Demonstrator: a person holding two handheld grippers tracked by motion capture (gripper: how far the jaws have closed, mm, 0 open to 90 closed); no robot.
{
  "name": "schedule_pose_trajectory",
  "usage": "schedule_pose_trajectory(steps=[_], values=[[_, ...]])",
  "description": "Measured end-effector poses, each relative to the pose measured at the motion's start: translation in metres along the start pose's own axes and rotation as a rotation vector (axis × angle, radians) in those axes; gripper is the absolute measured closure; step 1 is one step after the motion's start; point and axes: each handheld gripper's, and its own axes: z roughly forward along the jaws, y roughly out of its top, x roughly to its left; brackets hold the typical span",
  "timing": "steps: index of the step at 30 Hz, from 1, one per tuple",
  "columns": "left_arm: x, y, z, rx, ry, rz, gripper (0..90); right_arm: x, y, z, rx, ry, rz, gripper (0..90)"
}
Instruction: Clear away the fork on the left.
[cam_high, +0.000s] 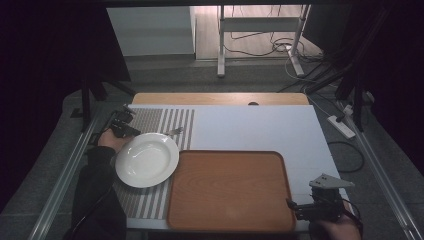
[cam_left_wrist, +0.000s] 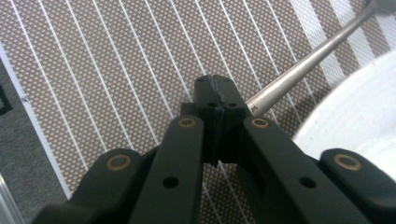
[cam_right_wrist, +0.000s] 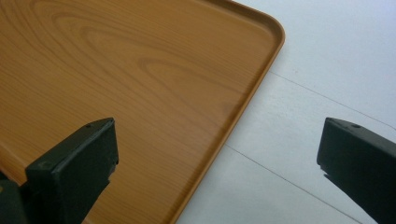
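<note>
One white plate (cam_high: 147, 159), one wooden tray (cam_high: 230, 190), one striped mat (cam_high: 150, 121). Left hand-held gripper (cam_left_wrist: 219, 91) clenched, seemingly pinching one metal utensil (cam_left_wrist: 299, 70) beside the plate; right hand-held gripper (cam_right_wrist: 217, 154) released.

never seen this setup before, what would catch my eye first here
The round white ceramic plate stands out first, lying on the striped brown-and-white placemat at the table's left. Beside it to the right lies the empty rectangular wooden tray. Behind the plate, the left tool is shut, with a silver metal utensil handle running from its tip; whether it grips the handle is unclear.
</note>
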Motion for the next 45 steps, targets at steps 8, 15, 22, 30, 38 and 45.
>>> schedule_pose_trajectory(steps=[8,15,22,30,38,45], values=[[-0.005,-0.003,-0.001,0.01,-0.024,0.019,89.5,0.001,0.0,0.0,-0.001,0.0,-0.005,0.0],[-0.002,-0.001,-0.003,-0.033,-0.015,-0.009,83.3,0.001,0.0,0.0,-0.001,0.002,-0.008,0.0],[-0.007,0.007,-0.007,-0.101,0.004,-0.015,56.0,0.001,0.0,0.0,0.0,0.003,-0.011,0.0],[-0.023,0.022,-0.003,-0.136,-0.017,0.008,19.7,0.001,0.0,0.001,0.003,0.005,-0.015,0.0],[-0.048,0.042,0.014,-0.094,-0.04,0.072,2.1,0.002,0.0,0.001,0.004,0.007,-0.018,0.0],[-0.063,0.054,0.029,-0.04,-0.032,0.12,0.0,0.002,0.0,0.0,0.003,0.01,-0.021,0.0]])
